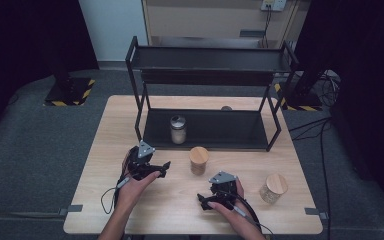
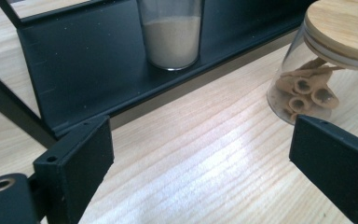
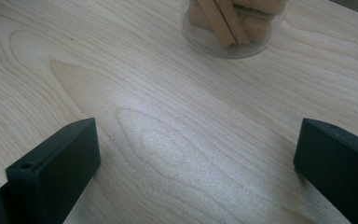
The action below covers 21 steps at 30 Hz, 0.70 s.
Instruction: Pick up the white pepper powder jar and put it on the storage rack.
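**Both tongs gaping over the table**

High view: left tongs (image 1: 161, 167) and right tongs (image 1: 203, 201) are hovering over the table (image 1: 105, 135), both empty. A jar (image 1: 198, 160) is standing between them; another (image 1: 273, 188) sits right.

Left gripper view: jaws are spreading wide (nothing held), facing the rack (image 2: 98, 60) and its shaker (image 2: 171, 32).

Right gripper view: jaws are gaping, empty.
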Each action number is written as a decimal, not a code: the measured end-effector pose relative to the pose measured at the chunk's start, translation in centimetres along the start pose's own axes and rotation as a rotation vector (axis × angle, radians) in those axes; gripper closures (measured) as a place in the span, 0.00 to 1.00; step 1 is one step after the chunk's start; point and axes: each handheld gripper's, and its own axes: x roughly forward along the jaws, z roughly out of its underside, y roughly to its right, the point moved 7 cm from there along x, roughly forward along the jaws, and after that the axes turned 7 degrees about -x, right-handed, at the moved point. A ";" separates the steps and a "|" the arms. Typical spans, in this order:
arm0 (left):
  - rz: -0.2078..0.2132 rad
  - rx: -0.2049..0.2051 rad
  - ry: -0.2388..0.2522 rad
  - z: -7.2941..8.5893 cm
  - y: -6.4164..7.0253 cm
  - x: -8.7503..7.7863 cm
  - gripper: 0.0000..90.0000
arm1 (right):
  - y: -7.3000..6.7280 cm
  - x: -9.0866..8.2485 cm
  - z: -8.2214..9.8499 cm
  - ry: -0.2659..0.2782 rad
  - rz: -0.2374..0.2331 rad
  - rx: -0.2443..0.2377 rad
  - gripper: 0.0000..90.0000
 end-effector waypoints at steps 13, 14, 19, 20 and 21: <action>-0.019 -0.005 -0.024 1.9 0.0 -1.8 0.05 | 0.0 0.0 0.0 0.001 0.000 0.000 0.01; -0.022 -0.007 -0.026 2.2 0.0 -1.9 0.05 | 0.0 0.0 0.0 0.001 0.000 0.000 0.01; -0.026 -0.015 -0.030 2.8 -0.2 -2.4 0.05 | 0.0 0.0 0.0 0.000 -0.001 0.001 0.01; -0.026 -0.017 -0.030 3.0 -0.2 -2.5 0.05 | 0.0 0.0 0.0 0.000 -0.001 0.000 0.01; -0.027 -0.018 -0.032 3.1 -0.3 -2.7 0.05 | 0.0 0.0 0.0 0.000 -0.001 0.001 0.01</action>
